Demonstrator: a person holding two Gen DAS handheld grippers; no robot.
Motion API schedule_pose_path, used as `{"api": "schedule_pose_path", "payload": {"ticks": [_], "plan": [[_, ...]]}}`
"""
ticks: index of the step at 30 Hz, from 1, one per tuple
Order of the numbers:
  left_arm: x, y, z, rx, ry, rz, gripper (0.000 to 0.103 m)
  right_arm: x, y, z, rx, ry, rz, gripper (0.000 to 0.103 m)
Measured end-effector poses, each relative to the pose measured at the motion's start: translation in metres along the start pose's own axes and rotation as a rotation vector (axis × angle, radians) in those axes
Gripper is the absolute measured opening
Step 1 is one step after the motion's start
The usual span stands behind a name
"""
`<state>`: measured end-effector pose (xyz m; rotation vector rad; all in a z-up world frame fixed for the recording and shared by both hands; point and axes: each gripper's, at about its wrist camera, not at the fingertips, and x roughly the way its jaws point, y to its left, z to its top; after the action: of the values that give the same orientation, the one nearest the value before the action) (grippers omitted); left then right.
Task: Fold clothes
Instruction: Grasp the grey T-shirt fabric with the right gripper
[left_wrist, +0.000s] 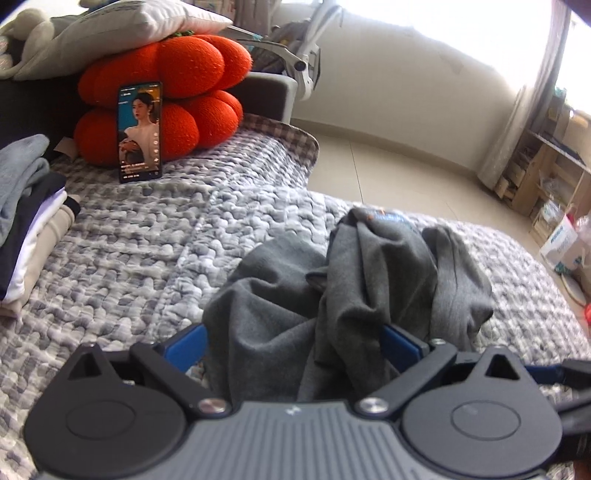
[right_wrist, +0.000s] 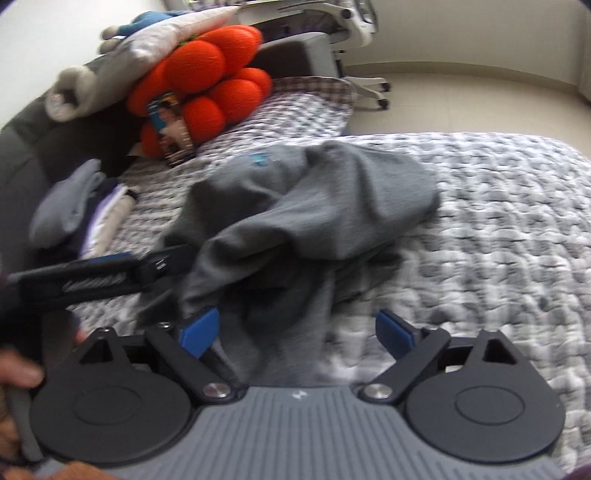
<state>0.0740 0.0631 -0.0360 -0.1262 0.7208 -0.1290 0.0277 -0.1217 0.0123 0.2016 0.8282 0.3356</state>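
A dark grey garment (left_wrist: 354, 280) lies bunched on the quilted bedspread (left_wrist: 140, 251). A small blue print shows at its far end. My left gripper (left_wrist: 293, 345) stands wide open with a heap of the grey cloth filling the space between its blue pads (left_wrist: 184, 345); a sliver of quilt shows beside the left pad. In the right wrist view the same garment (right_wrist: 332, 199) spreads out ahead. My right gripper (right_wrist: 297, 332) is open, with a fold of cloth hanging by its left pad and its right pad over bare quilt. The left gripper (right_wrist: 162, 264) reaches the garment's left edge.
A stack of folded clothes (left_wrist: 26, 221) sits at the left of the bed. A lit phone (left_wrist: 140, 133) leans on an orange cushion (left_wrist: 177, 74) with pillows on top. Beyond the bed edge are tiled floor, a wheeled chair (right_wrist: 354, 22) and shelves (left_wrist: 546, 166). A hand (right_wrist: 18, 373) shows at the left.
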Motion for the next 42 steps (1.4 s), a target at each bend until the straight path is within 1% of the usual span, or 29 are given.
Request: {"api": "schedule_pose_path", "payload": {"ticks": [2,5,7,10,16,20,24,25,30,32,34,35,37,39,42], "plan": [[-0.001,0.002,0.001,-0.016,-0.010,-0.003,0.098,0.000,0.012,-0.002,-0.031,-0.004,0.016,0.083],[-0.001,0.002,0.000,-0.020,-0.018,0.001,0.098,0.006,0.021,-0.005,-0.031,0.010,0.030,0.075],[-0.001,0.003,0.000,-0.020,-0.021,0.007,0.098,0.009,0.021,-0.004,-0.008,0.018,0.044,0.070],[-0.001,0.003,0.000,-0.021,-0.026,0.016,0.098,0.014,0.021,-0.003,0.033,0.031,0.067,0.066],[-0.003,0.006,0.000,-0.042,-0.045,0.029,0.098,0.004,0.017,-0.003,0.090,0.010,0.142,0.066],[-0.003,0.006,0.000,-0.050,-0.050,0.036,0.098,0.005,0.021,-0.004,0.087,0.015,0.165,0.067],[-0.003,0.007,0.000,-0.055,-0.057,0.042,0.098,0.005,0.032,-0.006,0.052,0.026,0.186,0.067],[-0.003,0.007,0.001,-0.057,-0.056,0.043,0.098,0.005,0.035,-0.007,0.040,0.023,0.182,0.067],[0.000,0.007,0.001,-0.060,-0.052,0.043,0.098,0.017,0.046,-0.013,-0.013,0.019,0.104,0.066],[0.001,0.007,0.001,-0.059,-0.050,0.044,0.098,0.021,0.048,-0.016,-0.037,0.002,0.067,0.060],[0.002,0.006,0.000,-0.055,-0.046,0.038,0.098,0.024,0.048,-0.019,-0.059,-0.018,0.037,0.043],[0.003,0.006,0.000,-0.055,-0.043,0.031,0.098,0.025,0.046,-0.019,-0.062,-0.025,0.029,0.040],[0.006,0.005,0.000,-0.059,-0.033,0.008,0.098,0.024,0.040,-0.019,-0.043,-0.036,0.030,0.015],[0.007,0.003,0.000,-0.059,-0.028,-0.005,0.098,0.021,0.033,-0.018,-0.021,-0.052,0.027,0.015],[0.008,0.001,-0.001,-0.054,-0.034,-0.018,0.098,0.013,0.022,-0.016,-0.002,-0.090,-0.013,0.013]]}}
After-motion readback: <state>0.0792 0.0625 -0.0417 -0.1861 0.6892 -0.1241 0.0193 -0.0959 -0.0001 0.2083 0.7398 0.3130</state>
